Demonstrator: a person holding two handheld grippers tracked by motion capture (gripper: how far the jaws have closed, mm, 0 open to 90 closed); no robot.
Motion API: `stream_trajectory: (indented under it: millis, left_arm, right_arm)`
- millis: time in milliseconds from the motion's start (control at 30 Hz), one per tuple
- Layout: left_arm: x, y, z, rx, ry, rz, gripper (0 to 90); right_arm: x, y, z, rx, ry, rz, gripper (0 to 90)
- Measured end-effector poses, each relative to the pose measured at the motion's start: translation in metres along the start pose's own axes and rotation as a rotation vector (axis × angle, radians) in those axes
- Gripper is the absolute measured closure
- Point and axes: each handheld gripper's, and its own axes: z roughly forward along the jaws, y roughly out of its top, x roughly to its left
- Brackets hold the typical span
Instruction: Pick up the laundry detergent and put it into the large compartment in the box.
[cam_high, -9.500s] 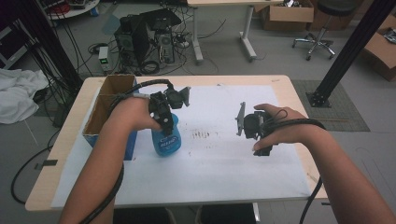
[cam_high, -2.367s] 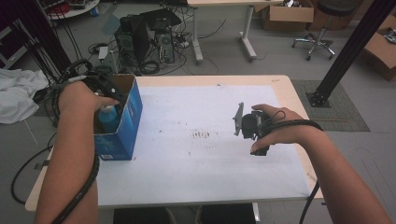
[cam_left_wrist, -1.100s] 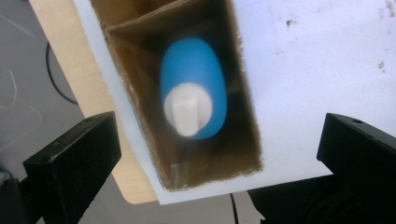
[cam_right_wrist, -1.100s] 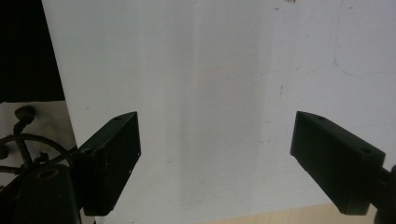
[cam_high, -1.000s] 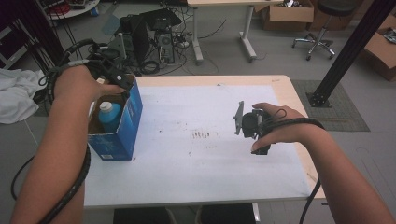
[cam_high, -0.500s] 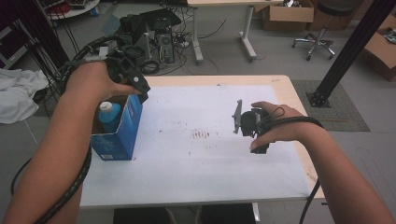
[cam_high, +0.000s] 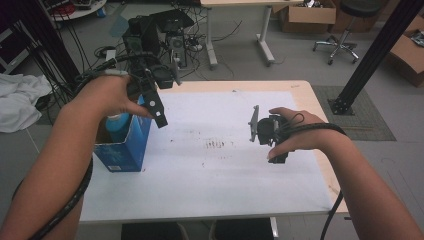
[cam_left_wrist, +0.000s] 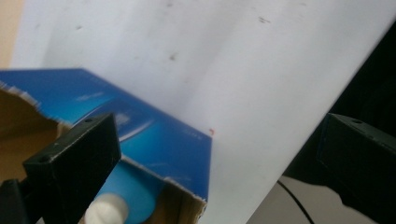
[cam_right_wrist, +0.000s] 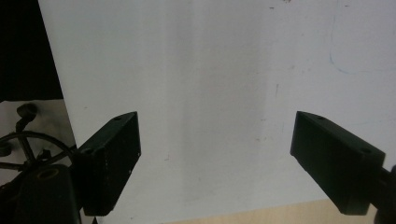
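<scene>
Left hand-held gripper hangs above the blue box, its jaws spread wide with nothing between them; in the left gripper view one jaw covers part of the box's torn top edge and the other sits off to the side over the white sheet. Most of the blue bottle is hidden inside the box: only its pale blue shoulder and white cap can be seen. The box stands at the left edge of the surface, partly on the sheet. The left hand is raised, wrist bent, forearm reaching in from the lower left. The right hand-held gripper hovers above the sheet's right half, its jaws wide apart and empty, the hand curled around it
</scene>
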Motion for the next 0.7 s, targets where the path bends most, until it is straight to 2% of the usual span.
stream_trajectory:
  millis: [67, 133, 367, 533, 700]
  left_arm:
    - [-0.005, 0.003, 0.003, 0.015, -0.025, 0.073, 0.1]
    - [-0.012, 0.005, 0.008, 0.027, -0.020, 0.131, 0.1]
    - [-0.025, 0.017, 0.025, 0.081, -0.021, 0.240, 0.1]
    - [-0.032, 0.026, 0.033, 0.096, -0.030, 0.292, 0.1]
    - [-0.036, 0.033, 0.035, 0.087, -0.033, 0.318, 0.1]
  right_arm:
    - [0.000, 0.001, 0.000, 0.004, 0.003, 0.003, 16.3]
    - [0.000, 0.001, 0.001, 0.006, 0.002, 0.005, 16.3]
    - [-0.002, 0.001, -0.001, 0.013, 0.003, 0.010, 16.3]
    - [-0.003, -0.001, -0.003, 0.011, -0.002, 0.019, 16.3]
    - [-0.006, -0.002, -0.003, 0.012, 0.002, 0.021, 16.3]
